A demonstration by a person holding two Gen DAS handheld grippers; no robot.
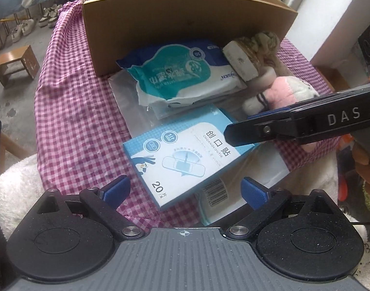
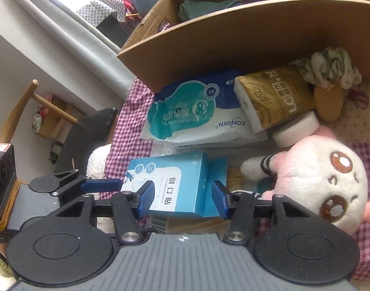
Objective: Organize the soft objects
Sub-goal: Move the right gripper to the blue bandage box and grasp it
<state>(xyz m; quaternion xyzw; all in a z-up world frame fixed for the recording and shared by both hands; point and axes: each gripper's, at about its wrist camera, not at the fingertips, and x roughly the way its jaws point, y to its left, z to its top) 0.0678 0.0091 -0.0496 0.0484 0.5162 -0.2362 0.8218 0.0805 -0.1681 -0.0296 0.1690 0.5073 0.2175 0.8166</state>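
Right tongs (image 2: 181, 200): blue pads flanking the light-blue cardboard bandage box (image 2: 170, 184), contact uncertain. Left tongs (image 1: 186, 190): pads wide apart, box at 12 o'clock between them, untouched. Pink-and-white plush toy (image 2: 316, 184) at 3 o'clock of box. Beyond: teal-and-white wet-wipes pack (image 1: 182, 72), gold tissue pack (image 2: 277, 97). Farthest, 12 o'clock: brown cardboard carton (image 1: 185, 24) on pink gingham-covered bench (image 1: 75, 101).

Bare pink checked tablecloth (image 1: 71, 111) left of the clutter leaves open passage. Tall brown cardboard box wall (image 1: 185, 26) blocks the far side; teal wet-wipe pack (image 1: 182, 77), gold tissue pack (image 2: 274, 97) and pink-white plush toy (image 2: 316, 181) crowd centre and right, touching one another.
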